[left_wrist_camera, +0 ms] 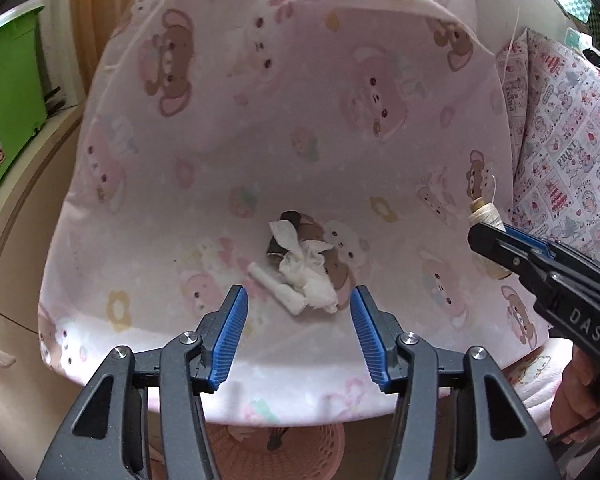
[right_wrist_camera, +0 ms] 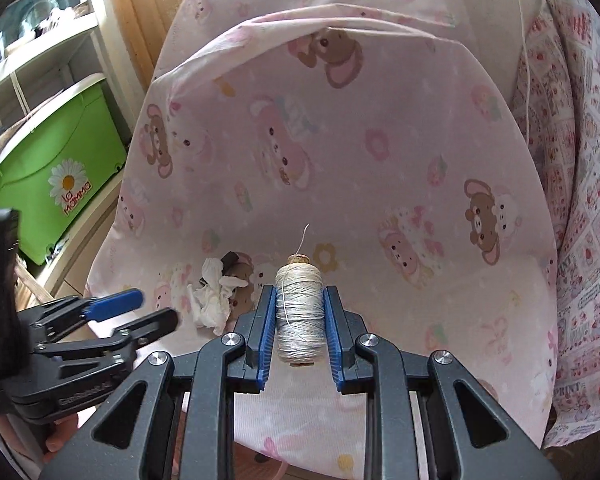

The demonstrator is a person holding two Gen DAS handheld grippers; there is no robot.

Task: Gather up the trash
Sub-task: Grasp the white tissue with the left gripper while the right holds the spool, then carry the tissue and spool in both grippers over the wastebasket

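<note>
Right claw (right_wrist_camera: 299,320) clamped on a thread spool (right_wrist_camera: 299,314), left claw (left_wrist_camera: 299,336) hanging open over the trash.

From my end, the left one's blue pads (left_wrist_camera: 230,338) have nothing between them; the crumpled white tissue wad (left_wrist_camera: 306,276) sits just past the tips on the pink bear-print cloth (left_wrist_camera: 300,120), with a little white paper roll (left_wrist_camera: 274,286) touching its near side and something brown tucked under it. Spool sits upright between the right pads, loose thread end poking off the top. Green storage box (right_wrist_camera: 56,172) sits off to the left on a shelf, and a patterned pillow (right_wrist_camera: 580,200) lies along the right edge.
</note>
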